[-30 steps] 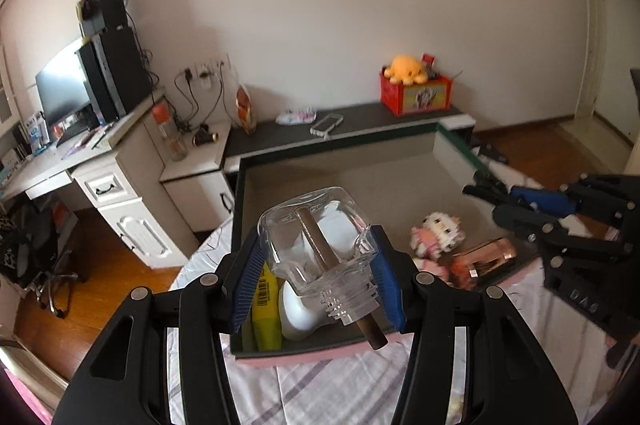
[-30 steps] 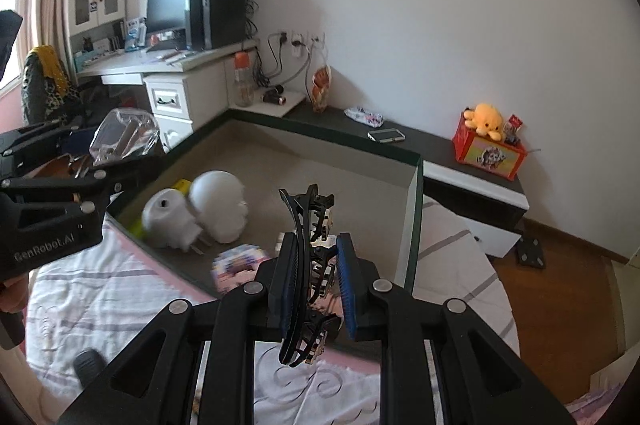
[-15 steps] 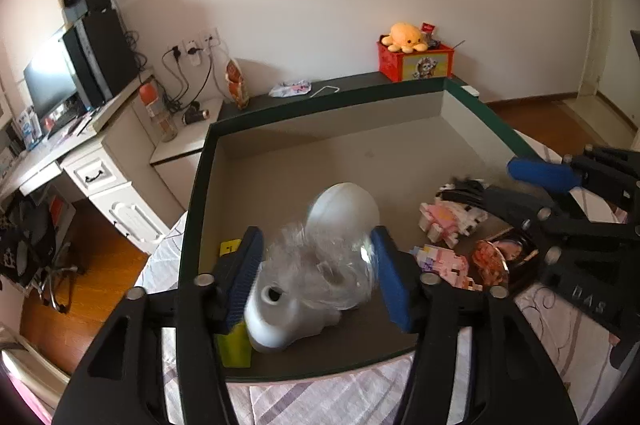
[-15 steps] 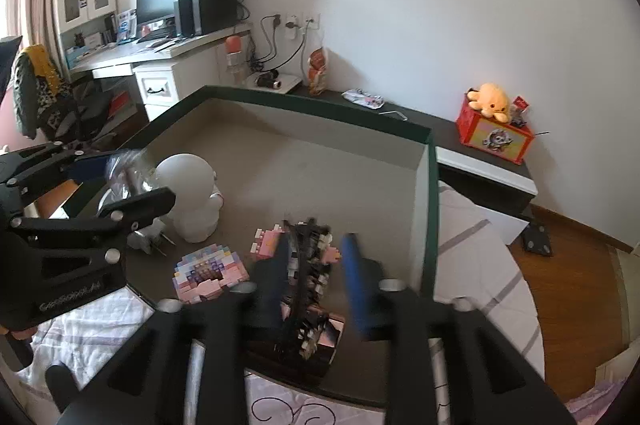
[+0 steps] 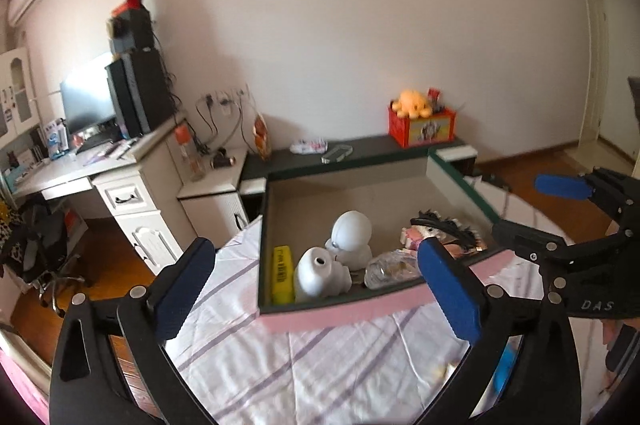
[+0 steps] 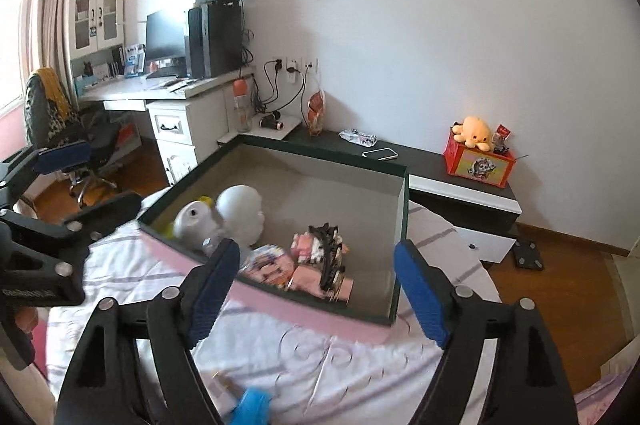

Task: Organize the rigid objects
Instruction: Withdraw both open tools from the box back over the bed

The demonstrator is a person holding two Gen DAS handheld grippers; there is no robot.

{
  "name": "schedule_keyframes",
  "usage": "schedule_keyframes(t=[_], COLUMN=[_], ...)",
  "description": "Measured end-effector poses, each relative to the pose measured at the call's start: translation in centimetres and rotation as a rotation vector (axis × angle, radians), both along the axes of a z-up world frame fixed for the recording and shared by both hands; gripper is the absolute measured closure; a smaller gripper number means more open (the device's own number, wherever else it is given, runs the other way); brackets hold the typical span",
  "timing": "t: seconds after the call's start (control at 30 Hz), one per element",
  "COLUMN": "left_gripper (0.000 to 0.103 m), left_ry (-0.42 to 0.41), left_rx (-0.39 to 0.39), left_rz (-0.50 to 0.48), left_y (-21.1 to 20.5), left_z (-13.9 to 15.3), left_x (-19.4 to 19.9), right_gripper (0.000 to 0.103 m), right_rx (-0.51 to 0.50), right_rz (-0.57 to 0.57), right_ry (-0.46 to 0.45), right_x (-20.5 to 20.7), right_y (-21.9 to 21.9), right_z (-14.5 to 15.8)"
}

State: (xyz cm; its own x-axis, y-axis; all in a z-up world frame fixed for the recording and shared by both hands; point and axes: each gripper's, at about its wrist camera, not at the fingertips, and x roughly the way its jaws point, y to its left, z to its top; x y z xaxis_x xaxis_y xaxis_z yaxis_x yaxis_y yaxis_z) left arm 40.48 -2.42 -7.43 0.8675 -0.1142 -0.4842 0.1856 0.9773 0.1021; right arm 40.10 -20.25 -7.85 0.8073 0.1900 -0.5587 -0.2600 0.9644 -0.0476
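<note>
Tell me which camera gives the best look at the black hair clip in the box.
The right wrist view. There the black hair clip lies near the middle of the picture on pink items inside the box, its whole toothed length showing, slightly blurred. In the left wrist view the clip sits far right, partly cut off behind the blue pad.

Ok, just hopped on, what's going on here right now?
A person is sorting items into the box on the bed. Both grippers have just been opening with nothing between them: the left gripper and right gripper are empty. The clear bottle and black hair clip lie inside the box.
</note>
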Motion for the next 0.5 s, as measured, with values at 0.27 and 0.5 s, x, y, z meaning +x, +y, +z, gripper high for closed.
schedule_keyframes(t=[0.27,0.5], left_gripper=[0.000,0.000], left_ry=[-0.086,-0.112], left_rx=[-0.049,-0.056], left_rz=[0.049,0.092], left_y=[3.1,5.3], left_z=[1.7,2.2], left_x=[-9.2,-14.4], right_gripper=[0.000,0.000], right_rx=[0.011,0.014], right_rz=[0.011,-0.004], right_ry=[-0.122,-0.189], right_x=[-8.1,-13.9], right_y=[0.9,1.8], right_z=[3.1,4.0])
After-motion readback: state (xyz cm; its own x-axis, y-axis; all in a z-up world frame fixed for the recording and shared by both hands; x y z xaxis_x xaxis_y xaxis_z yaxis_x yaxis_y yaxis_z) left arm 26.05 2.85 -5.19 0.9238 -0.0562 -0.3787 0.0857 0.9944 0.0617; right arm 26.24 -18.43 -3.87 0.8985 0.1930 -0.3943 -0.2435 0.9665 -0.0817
